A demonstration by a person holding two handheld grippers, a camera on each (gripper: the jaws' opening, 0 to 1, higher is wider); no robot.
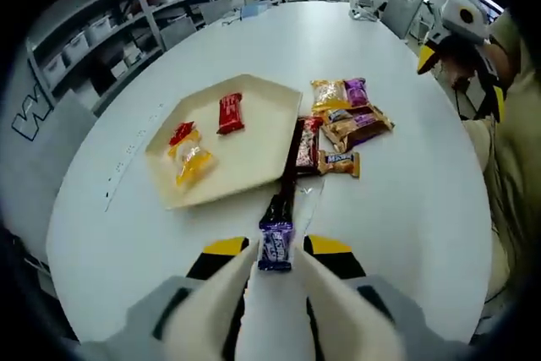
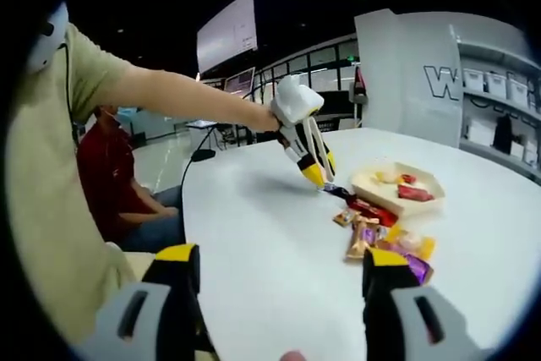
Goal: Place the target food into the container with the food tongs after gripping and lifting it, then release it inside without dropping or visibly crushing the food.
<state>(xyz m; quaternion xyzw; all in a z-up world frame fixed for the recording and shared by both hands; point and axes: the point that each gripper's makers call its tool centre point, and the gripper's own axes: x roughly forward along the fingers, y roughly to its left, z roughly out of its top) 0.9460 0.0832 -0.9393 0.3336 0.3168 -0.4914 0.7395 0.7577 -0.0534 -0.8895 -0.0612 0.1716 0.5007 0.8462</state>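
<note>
White oval table (image 1: 406, 209) in a big open hall, shelves (image 1: 101, 31) of storage bins along the wall. On the table a pale flat tray (image 1: 254, 166) holding a red packet (image 1: 230, 113) and a few yellow and red sweets (image 1: 190, 162). Just right of the tray, a loose pile of snacks (image 1: 355, 120) in orange, yellow and purple wrappers.

Left gripper (image 1: 276, 247) clamped on the near end of black tongs (image 1: 283, 192), with a purple wrapper (image 1: 275, 247) between the jaws at the same spot; cannot tell whether that is a packet or part of the tongs. Tongs run straight ahead from the jaws, tips reaching a dark red packet (image 1: 308, 143) that lies touching the tray's right edge. Probably the target. Long axis of the packet nearly in line with the tongs, so a grip would fall across its narrow width. How far the tips stand apart, and whether they have hold of anything, cannot be told. From there the tray sits just to the left: a short lift and sideways carry.

Right gripper (image 2: 281, 264) wide open, holding nothing, well back from the snacks; clearly the farther of the two.

Readable: only a large "W" (image 2: 441, 82) on the wall. Packet labels too small to make out.
</note>
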